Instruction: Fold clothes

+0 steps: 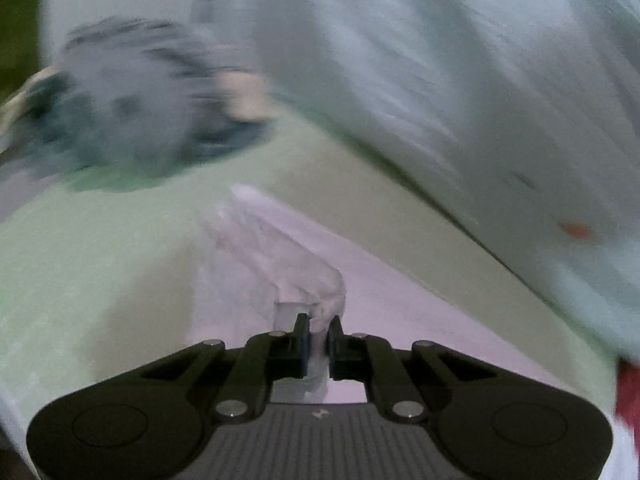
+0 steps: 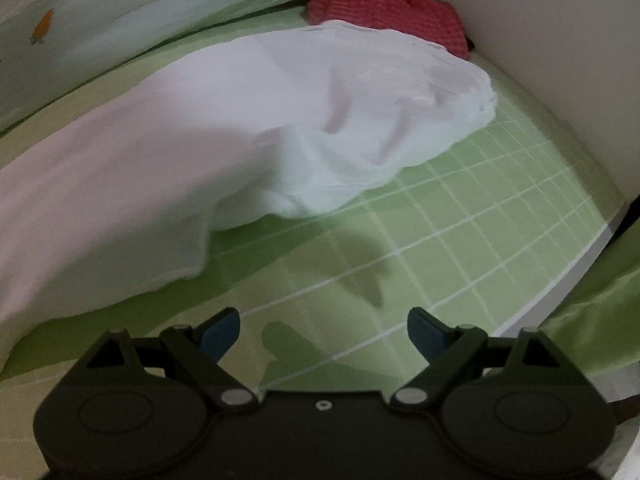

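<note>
While the left tool point(image 1: 319, 330) has its two fingers pinched on a bunched fold of the white garment point(image 1: 280, 256), the right tool point(image 2: 323, 328) hangs above the green grid mat point(image 2: 460, 216) with its blue-padded fingers point(image 2: 222, 330) spread wide and nothing between them.

Seen from the right wrist, the white garment point(image 2: 240, 120) lies across the mat from the left edge toward the far right corner, rumpled and heaped at its far end, with its near hem just beyond the right tool. Behind that heap, in the far right corner against a pale upright wall point(image 2: 540, 60), sits a red knitted cloth point(image 2: 384, 8), touching the white garment's far edge. A pale sheet with a small orange carrot print point(image 2: 42, 28) runs along the far left edge of the mat.

The left wrist view is heavily blurred. It shows the garment stretching away from the closed fingers over the mat point(image 1: 100, 260), a dark grey-blue heap point(image 1: 132, 120) at the far left that I cannot identify, and the pale printed sheet point(image 1: 460, 80) rising on the right.
</note>
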`<action>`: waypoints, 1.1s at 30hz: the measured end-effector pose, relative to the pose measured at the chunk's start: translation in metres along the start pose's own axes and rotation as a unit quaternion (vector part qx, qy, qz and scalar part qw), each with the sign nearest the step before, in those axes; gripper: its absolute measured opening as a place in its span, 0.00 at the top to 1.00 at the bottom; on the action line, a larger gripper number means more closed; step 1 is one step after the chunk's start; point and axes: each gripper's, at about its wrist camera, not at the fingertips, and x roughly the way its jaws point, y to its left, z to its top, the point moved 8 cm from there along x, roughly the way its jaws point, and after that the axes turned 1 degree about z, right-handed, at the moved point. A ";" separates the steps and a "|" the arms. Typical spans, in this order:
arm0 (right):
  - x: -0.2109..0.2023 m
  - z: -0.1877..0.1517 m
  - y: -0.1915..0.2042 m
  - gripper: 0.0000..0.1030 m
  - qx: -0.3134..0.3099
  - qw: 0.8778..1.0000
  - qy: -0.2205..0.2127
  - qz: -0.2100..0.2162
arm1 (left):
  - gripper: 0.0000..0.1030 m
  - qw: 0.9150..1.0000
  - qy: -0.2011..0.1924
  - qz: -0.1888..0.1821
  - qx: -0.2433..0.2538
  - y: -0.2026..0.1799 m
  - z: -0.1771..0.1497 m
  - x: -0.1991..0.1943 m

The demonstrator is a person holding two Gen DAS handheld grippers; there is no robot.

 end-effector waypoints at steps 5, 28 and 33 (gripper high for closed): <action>0.005 0.012 -0.023 0.11 -0.019 1.000 -0.007 0.003 | 0.91 0.987 0.035 -0.046 0.152 -0.111 -0.093 -0.007; 0.037 0.063 -0.078 0.10 0.027 0.998 -0.020 0.053 | 0.23 0.978 0.113 -0.038 0.171 -0.145 -0.179 0.004; 0.042 0.086 -0.102 0.03 0.100 0.991 -0.042 0.084 | 0.15 0.975 0.079 -0.036 0.202 -0.165 -0.176 -0.007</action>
